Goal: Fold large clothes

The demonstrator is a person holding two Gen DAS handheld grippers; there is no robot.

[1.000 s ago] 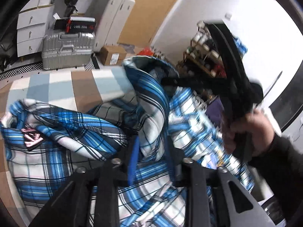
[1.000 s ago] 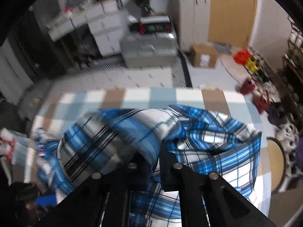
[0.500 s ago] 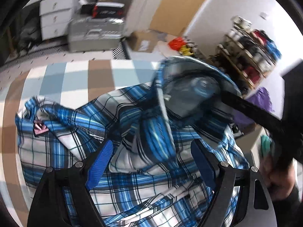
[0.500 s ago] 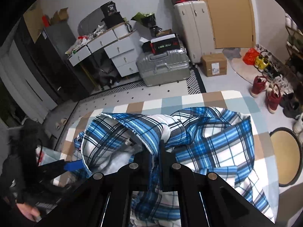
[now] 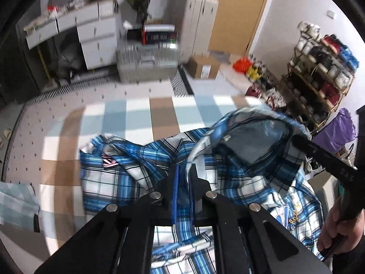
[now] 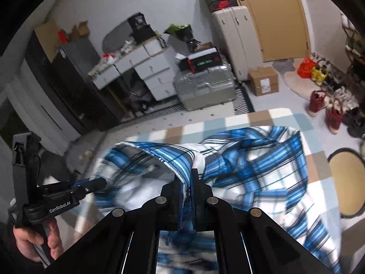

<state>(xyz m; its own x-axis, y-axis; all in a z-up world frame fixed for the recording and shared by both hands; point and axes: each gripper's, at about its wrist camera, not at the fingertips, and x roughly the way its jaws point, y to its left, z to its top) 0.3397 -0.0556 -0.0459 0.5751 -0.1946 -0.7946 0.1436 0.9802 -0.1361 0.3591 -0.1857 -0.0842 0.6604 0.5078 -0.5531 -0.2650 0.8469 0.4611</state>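
Blue-and-white plaid shirt (image 5: 127, 182) heaped on a checked brown, blue and white cloth (image 5: 141, 114), filling the lower centre and lower right of the left wrist view. Crumpled, so no clean long axis; bulk spread roughly left to right across the frame, with a pink label (image 5: 109, 162) showing toward the left end. Collar or hem edge lifted into an open loop at centre right of the frame.

Left gripper (image 5: 182, 178) at lower centre, jaws having just closed, pinched narrow on a fold of the plaid fabric rising between the pads. Right gripper (image 5: 296, 140) entering from the right edge of the same view, its tip against the lifted loop, with the hand (image 5: 340, 230) at lower right.

In the right wrist view, right gripper (image 6: 186, 180) at lower centre, fingers narrow and clamped on a blue striped edge of the shirt (image 6: 262, 166), cloth blurred and draping to the lower right. Left gripper (image 6: 100, 182) at lower left, its tip at the shirt's left edge, gripped by a hand (image 6: 34, 239).

Silver suitcase (image 6: 205, 86) and white drawers (image 6: 155, 73) in the upper centre, on the floor beyond the cloth.
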